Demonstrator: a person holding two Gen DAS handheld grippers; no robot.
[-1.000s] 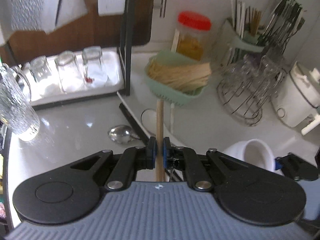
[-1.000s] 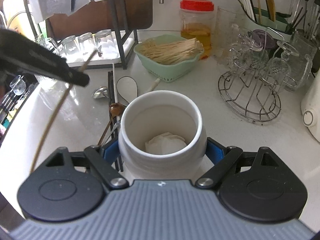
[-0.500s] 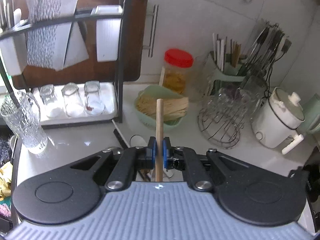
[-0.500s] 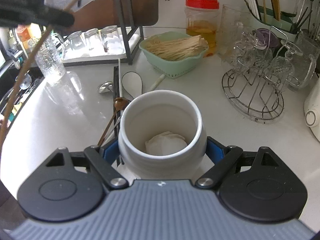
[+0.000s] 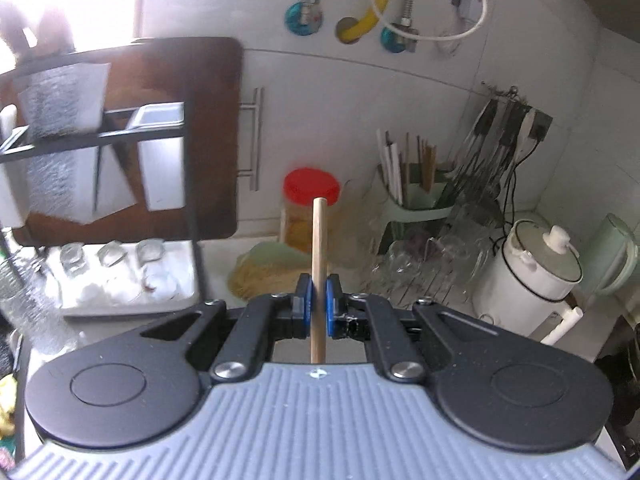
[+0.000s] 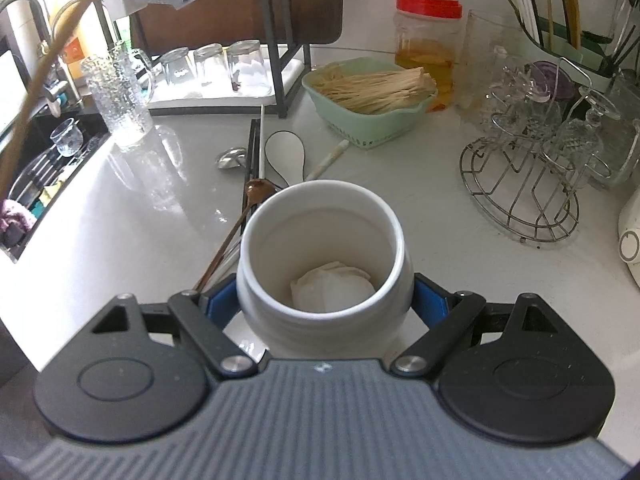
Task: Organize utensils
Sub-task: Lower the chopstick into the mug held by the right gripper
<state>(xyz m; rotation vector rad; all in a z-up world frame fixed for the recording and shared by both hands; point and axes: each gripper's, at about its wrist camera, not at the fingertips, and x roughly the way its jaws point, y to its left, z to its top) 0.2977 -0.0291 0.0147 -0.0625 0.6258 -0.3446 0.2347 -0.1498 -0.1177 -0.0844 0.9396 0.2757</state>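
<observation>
White tabletop (image 6: 420, 200) carries spoons (image 6: 284, 154) beyond the jar (image 6: 324, 260) clamped by right gripper (image 6: 324, 304); left gripper (image 5: 318, 310) pinches a wooden stick (image 5: 318, 248)

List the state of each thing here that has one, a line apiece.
Left tongs: shut on wooden stick, held upright.
Right tongs: shut on white crock.
White crock: upright, open, crumpled paper at the bottom.
Jar: red lid on.
Three glasses: upside down on the tray.
Green basket: filled with sticks.
</observation>
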